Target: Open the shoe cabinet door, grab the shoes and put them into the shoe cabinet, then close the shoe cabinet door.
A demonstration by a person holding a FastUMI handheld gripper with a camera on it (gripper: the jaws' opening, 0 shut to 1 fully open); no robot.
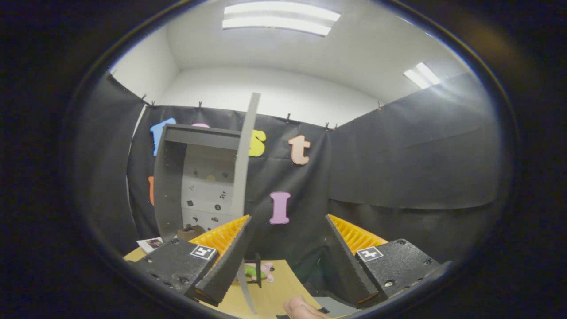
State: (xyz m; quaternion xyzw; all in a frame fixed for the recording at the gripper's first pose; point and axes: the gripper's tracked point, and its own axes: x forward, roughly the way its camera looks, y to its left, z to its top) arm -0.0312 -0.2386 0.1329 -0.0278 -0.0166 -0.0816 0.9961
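In the gripper view, the gripper (285, 261) is sitting with its two fingers (228, 261) spread wide apart, nothing lying between them and nothing touching either inner face. The gap between them is looking out over a strip of wooden table (270, 294) and, beyond that, the black cloth wall.

The shoe cabinet (195, 181) is standing beyond the left finger, against the cloth wall, with its front open so the pale inside (206, 195) with small dark marks is showing. Its door (246, 159) is swung outward and showing edge-on as a thin grey slab that is rising from behind the left finger's tip to above the cabinet's top edge. The door's free edge is standing just beside the left finger, so room on that side is looking tight; to the right of the door the space is looking open as far as the cloth wall.

A small green and pink item (259, 271), too blurred to tell for certain as the shoes, is lying on the table just ahead of the fingers, close to the left one, with a dark upright piece (258, 270) beside it. A brown lump (190, 232) is sitting at the cabinet's foot, and a card (150, 243) is lying near the table's left edge. A fingertip (301, 308) of a person is showing low between the fingers, at the table's near edge.
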